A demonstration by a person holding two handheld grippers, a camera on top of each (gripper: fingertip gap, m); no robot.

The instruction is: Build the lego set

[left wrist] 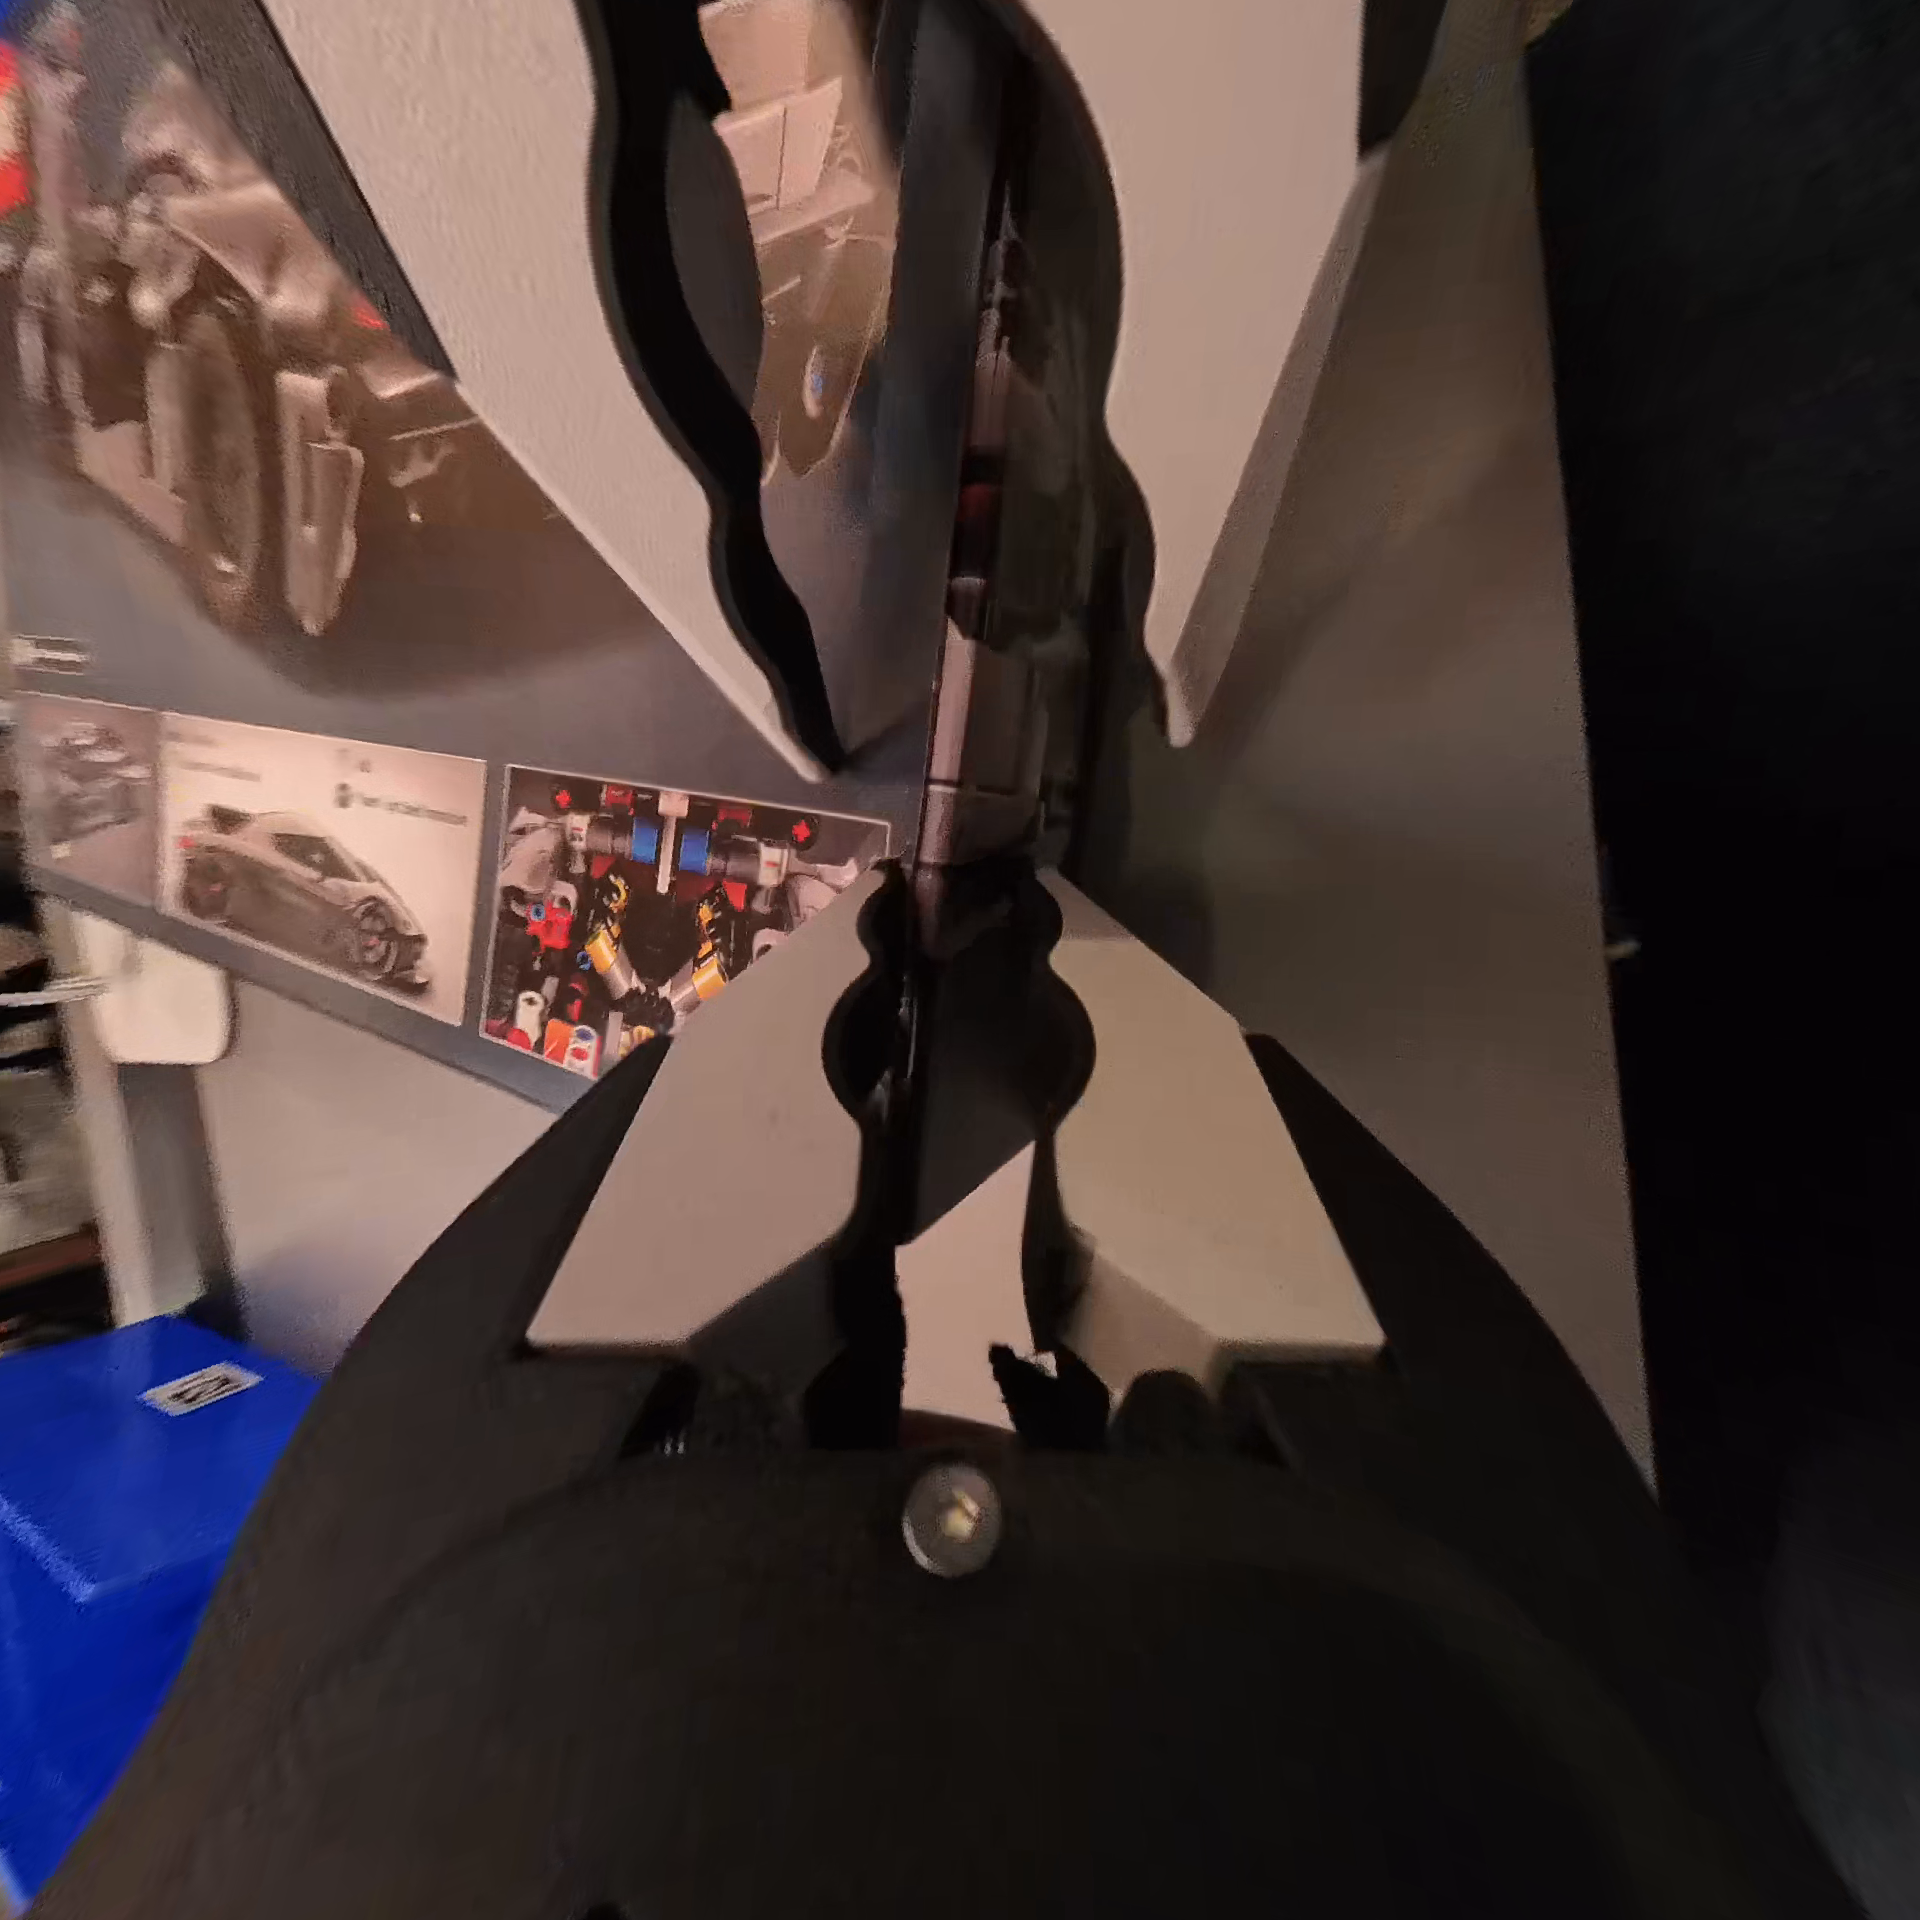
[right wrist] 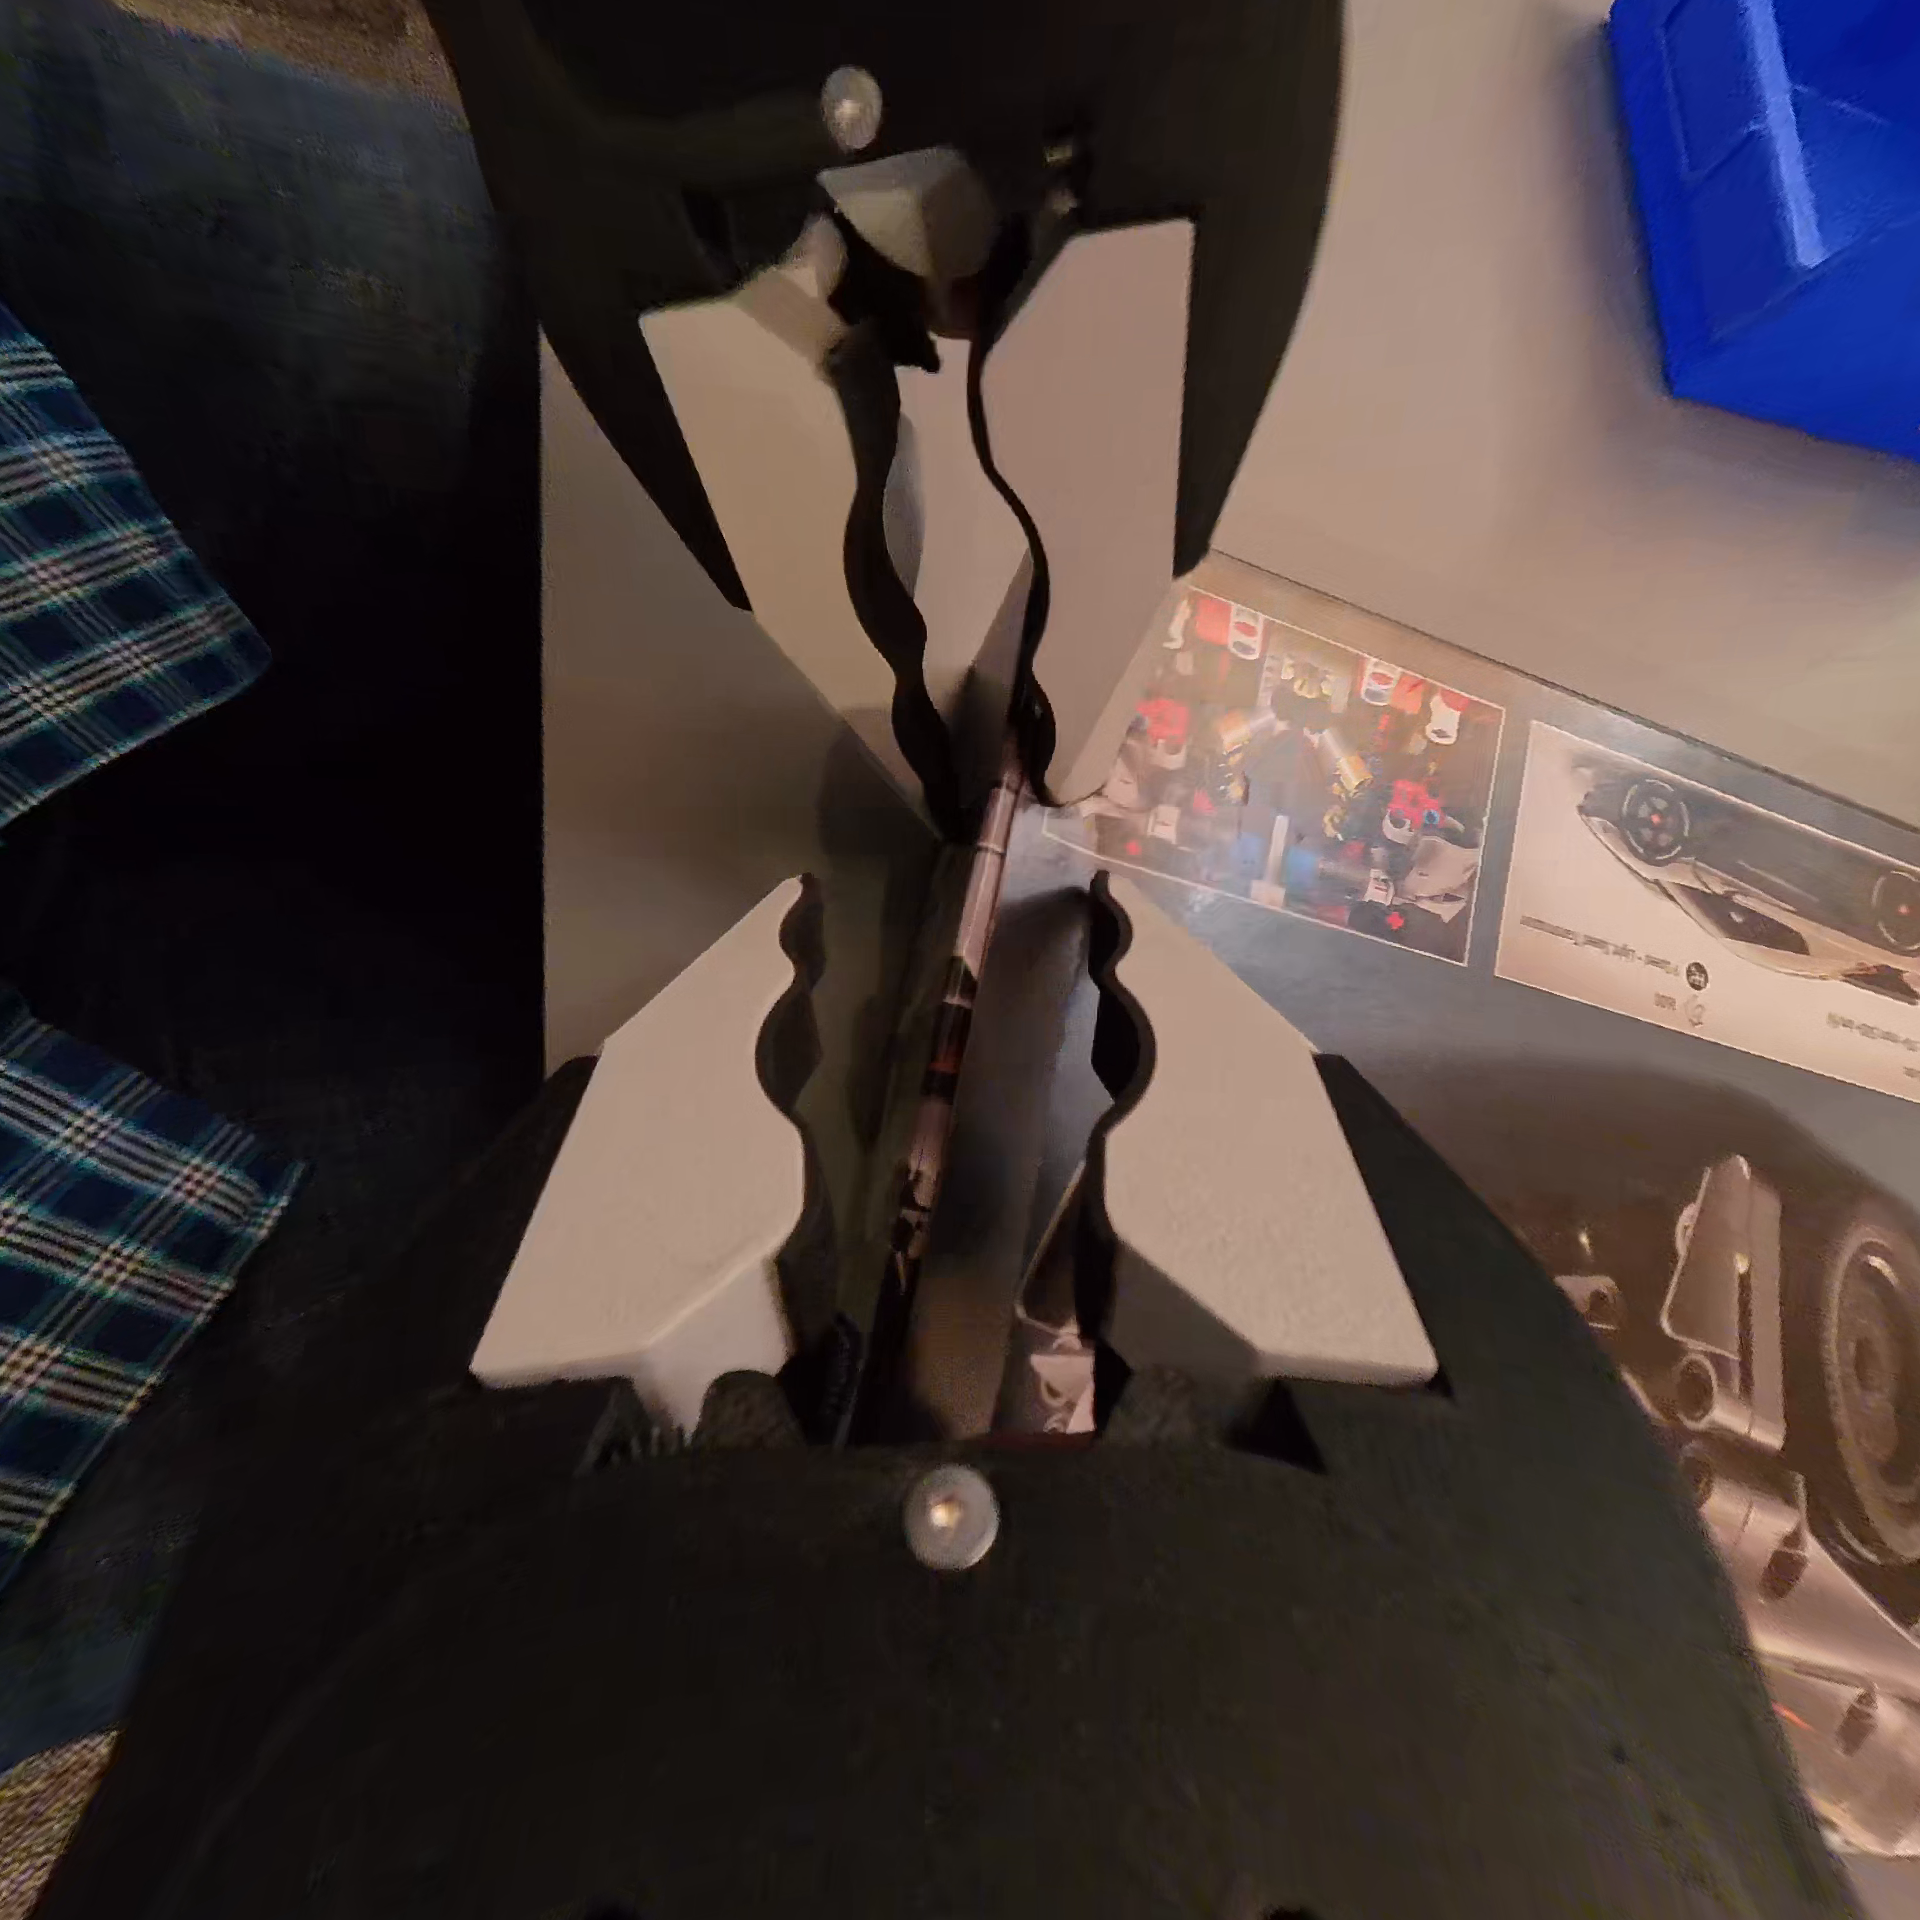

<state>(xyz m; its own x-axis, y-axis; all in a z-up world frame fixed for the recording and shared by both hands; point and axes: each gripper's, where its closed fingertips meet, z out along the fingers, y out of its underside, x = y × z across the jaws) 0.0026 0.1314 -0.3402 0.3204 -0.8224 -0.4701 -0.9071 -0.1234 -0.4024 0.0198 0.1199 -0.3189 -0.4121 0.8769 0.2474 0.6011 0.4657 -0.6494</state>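
The Lego box [right wrist: 1558, 1039], dark with car pictures, lies flat on the white table [right wrist: 1455, 416]; it also shows in the left wrist view [left wrist: 312, 831]. A thin box flap [right wrist: 961, 987] stands up edge-on between the two grippers, which face each other. My left gripper [left wrist: 961, 883] is shut on the flap's edge [left wrist: 940, 727]; in the right wrist view it [right wrist: 997, 800] comes in from the top. My right gripper [right wrist: 951, 883] is open, its jaws apart on either side of the flap without touching it. It enters the left wrist view [left wrist: 992, 738] from above.
A blue plastic bin [right wrist: 1787, 208] stands on the table beyond the box, also seen low left in the left wrist view [left wrist: 125, 1507]. A person's plaid clothing [right wrist: 104, 623] is by the table's edge, over a dark floor. Both grippers' tips are close together, under 4 cm apart.
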